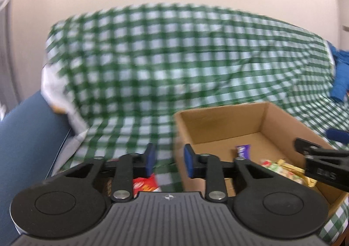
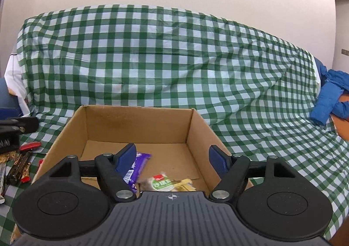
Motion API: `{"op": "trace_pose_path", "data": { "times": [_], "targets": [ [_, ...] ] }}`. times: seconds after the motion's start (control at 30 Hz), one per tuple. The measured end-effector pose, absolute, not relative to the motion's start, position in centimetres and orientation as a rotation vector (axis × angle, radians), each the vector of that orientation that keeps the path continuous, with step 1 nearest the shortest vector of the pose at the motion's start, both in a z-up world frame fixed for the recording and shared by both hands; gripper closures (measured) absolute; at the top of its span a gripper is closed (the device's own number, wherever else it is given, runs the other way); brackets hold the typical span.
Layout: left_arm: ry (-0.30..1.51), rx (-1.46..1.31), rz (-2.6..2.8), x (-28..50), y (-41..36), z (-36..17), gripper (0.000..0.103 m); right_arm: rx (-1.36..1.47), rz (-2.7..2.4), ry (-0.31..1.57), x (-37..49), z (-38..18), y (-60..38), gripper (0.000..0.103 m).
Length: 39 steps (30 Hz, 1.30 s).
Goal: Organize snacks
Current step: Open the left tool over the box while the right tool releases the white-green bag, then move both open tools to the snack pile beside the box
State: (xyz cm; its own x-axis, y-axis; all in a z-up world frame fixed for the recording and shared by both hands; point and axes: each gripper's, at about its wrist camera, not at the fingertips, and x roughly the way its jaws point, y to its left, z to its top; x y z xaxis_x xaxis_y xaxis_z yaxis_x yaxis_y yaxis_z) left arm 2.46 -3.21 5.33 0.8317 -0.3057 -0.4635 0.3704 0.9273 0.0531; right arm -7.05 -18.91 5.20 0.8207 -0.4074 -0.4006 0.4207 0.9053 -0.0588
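Note:
An open cardboard box (image 2: 139, 125) sits on a green checked cloth; it also shows in the left wrist view (image 1: 220, 125). Inside lie a purple bar (image 2: 137, 167), a green-labelled snack (image 2: 161, 184) and yellow wrappers (image 2: 185, 184); the purple bar (image 1: 243, 151) and the green and yellow packets (image 1: 281, 169) show in the left wrist view too. My right gripper (image 2: 172, 158) is open and empty above the box. My left gripper (image 1: 169, 158) is open and empty left of the box, above a red packet (image 1: 146, 185). Brown and red bars (image 2: 20, 165) lie left of the box.
The checked cloth (image 2: 174, 60) drapes over a sofa back. A blue garment (image 2: 329, 97) lies at the right. A blue sofa arm (image 1: 28, 137) is at the left. The right gripper's finger (image 1: 322, 158) reaches over the box in the left wrist view.

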Motion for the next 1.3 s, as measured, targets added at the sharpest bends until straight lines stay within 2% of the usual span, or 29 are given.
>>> {"op": "trace_pose_path", "data": {
  "times": [0.13, 0.2, 0.33, 0.4, 0.57, 0.63, 0.67, 0.83, 0.9, 0.97, 1.13, 1.3],
  "targets": [
    [0.546, 0.073, -0.260, 4.1, 0.1, 5.3, 0.079, 0.015, -0.419, 0.412, -6.8, 5.3, -18.3, 0.031],
    [0.584, 0.049, -0.220, 4.8, 1.5, 5.0, 0.079, 0.011, -0.405, 0.408, -6.8, 5.3, -17.9, 0.036],
    [0.680, 0.044, -0.133, 6.0, 4.2, 2.7, 0.078, 0.021, -0.368, 0.415, -7.0, 5.4, -17.0, 0.054],
    [0.760, 0.007, -0.093, 7.2, 5.5, 1.3, 0.075, 0.028, -0.360, 0.417, -7.0, 5.4, -16.9, 0.054],
    [0.866, -0.076, -0.002, 9.0, 8.8, -1.8, 0.048, 0.032, -0.338, 0.415, -7.2, 5.5, -16.5, 0.054],
    [0.902, -0.098, 0.011, 9.5, 9.5, -2.9, 0.041, 0.034, -0.328, 0.421, -7.1, 5.3, -16.4, 0.054],
    [0.921, -0.108, 0.014, 9.7, 9.7, -3.5, 0.041, 0.034, -0.323, 0.426, -7.1, 5.2, -16.3, 0.054],
    [0.975, -0.099, 0.030, 9.6, 9.8, -6.1, 0.043, 0.020, -0.287, 0.439, -6.6, 4.9, -15.5, 0.054],
    [0.950, -0.059, 0.036, 9.4, 9.6, -6.0, 0.070, -0.009, -0.261, 0.442, -6.5, 4.9, -14.7, 0.054],
    [0.953, -0.077, 0.042, 9.3, 10.1, -5.8, 0.075, -0.048, -0.231, 0.443, -6.3, 5.0, -13.9, 0.054],
    [0.961, -0.123, 0.067, 9.3, 11.5, -5.1, 0.076, -0.145, -0.102, 0.473, -5.1, 6.6, -9.7, 0.054],
    [0.991, -0.164, 0.081, 9.6, 12.2, -5.4, 0.071, -0.171, 0.032, 0.584, -1.2, 6.3, -3.6, 0.054]
  ]
}}
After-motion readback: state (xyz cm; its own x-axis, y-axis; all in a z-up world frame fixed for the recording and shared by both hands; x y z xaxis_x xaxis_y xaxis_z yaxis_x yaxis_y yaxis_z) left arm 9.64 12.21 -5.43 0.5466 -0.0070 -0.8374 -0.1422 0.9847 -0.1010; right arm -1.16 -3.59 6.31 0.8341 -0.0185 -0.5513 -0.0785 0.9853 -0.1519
